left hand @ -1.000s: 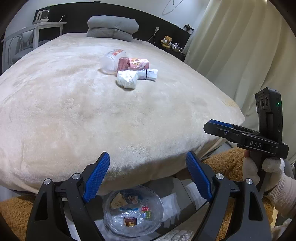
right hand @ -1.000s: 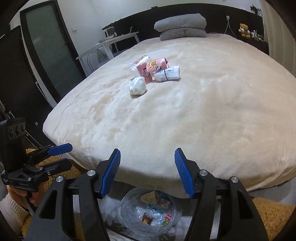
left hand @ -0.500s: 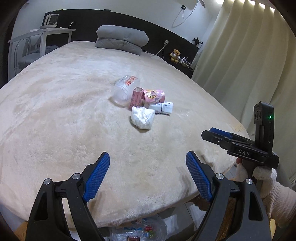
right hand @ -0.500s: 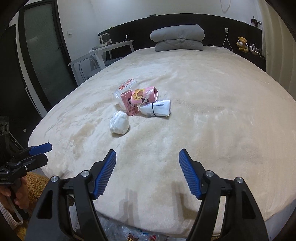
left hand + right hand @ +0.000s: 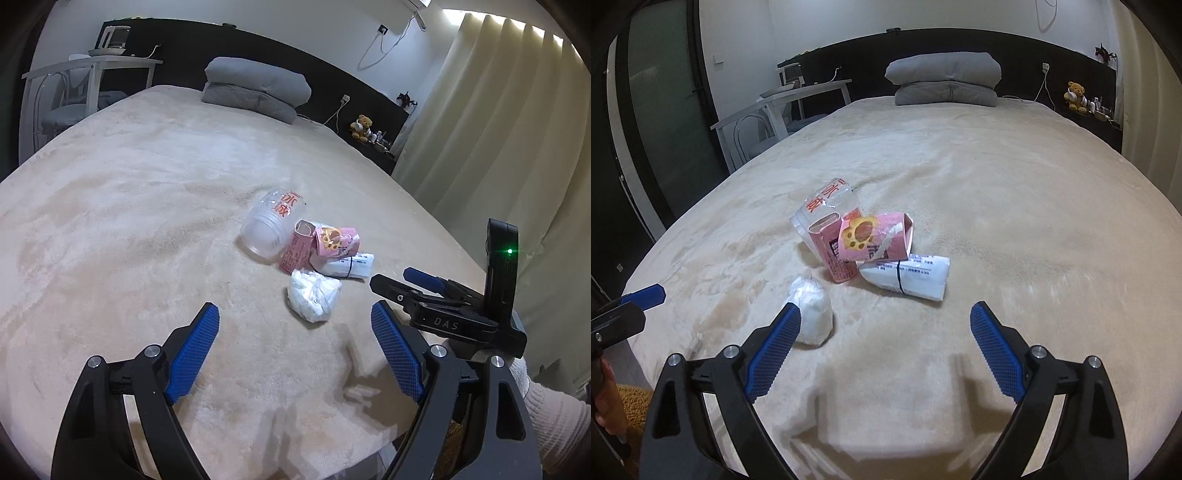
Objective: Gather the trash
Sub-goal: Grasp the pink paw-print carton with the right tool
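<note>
A small pile of trash lies on the beige bed (image 5: 129, 229): a clear plastic cup (image 5: 271, 225) with red print, a pink carton (image 5: 321, 245), a white wrapped packet (image 5: 347, 266) and a crumpled white tissue (image 5: 312, 293). They also show in the right wrist view: cup (image 5: 827, 206), carton (image 5: 864, 240), packet (image 5: 908, 277), tissue (image 5: 812, 314). My left gripper (image 5: 295, 343) is open and empty, just short of the tissue. My right gripper (image 5: 884, 339) is open and empty, its left finger beside the tissue; it also shows in the left wrist view (image 5: 417, 284).
A folded grey pillow (image 5: 255, 88) lies at the bed's head. A white desk (image 5: 92, 70) stands at the far left, curtains (image 5: 498, 147) at the right. A teddy bear (image 5: 1075, 96) sits on the dark headboard shelf.
Both grippers rose from the bed's foot and moved forward over the bed toward the trash pile. The clear bag of trash on the floor has dropped out of view.
</note>
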A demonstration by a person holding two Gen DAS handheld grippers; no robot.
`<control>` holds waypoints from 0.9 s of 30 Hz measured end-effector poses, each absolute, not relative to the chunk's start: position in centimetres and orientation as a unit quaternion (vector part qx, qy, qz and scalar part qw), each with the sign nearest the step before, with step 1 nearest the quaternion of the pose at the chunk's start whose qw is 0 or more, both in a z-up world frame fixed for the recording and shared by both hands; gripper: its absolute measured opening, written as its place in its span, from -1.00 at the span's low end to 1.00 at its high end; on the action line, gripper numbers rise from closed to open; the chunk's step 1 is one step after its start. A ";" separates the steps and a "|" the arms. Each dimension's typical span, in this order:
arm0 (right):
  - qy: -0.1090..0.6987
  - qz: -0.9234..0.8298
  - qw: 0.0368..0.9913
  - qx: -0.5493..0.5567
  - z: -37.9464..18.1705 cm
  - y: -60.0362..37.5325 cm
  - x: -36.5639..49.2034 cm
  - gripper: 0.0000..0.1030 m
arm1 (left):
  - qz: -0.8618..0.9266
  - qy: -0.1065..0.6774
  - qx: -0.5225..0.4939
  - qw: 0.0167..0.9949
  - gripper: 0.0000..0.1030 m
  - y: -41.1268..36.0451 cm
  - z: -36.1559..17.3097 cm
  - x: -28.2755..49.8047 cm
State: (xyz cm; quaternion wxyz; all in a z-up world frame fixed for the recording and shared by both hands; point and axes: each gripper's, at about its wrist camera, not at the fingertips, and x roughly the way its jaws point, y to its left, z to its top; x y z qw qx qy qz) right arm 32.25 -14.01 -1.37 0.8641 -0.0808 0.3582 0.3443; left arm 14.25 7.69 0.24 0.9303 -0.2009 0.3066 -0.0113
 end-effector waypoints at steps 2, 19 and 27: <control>0.355 0.340 0.866 -0.087 -1.6 -12.9 33.2 0.78 | -0.008 0.304 -0.202 0.931 0.61 8.4 0.3 14.8; 0.356 0.333 0.863 -0.131 -4.1 -7.0 37.7 0.71 | 0.001 0.316 -0.204 0.926 0.61 10.9 -0.4 16.3; 0.358 0.335 0.860 -0.142 -4.3 -7.2 37.5 0.31 | -0.005 0.320 -0.205 0.925 0.61 10.4 -0.5 16.3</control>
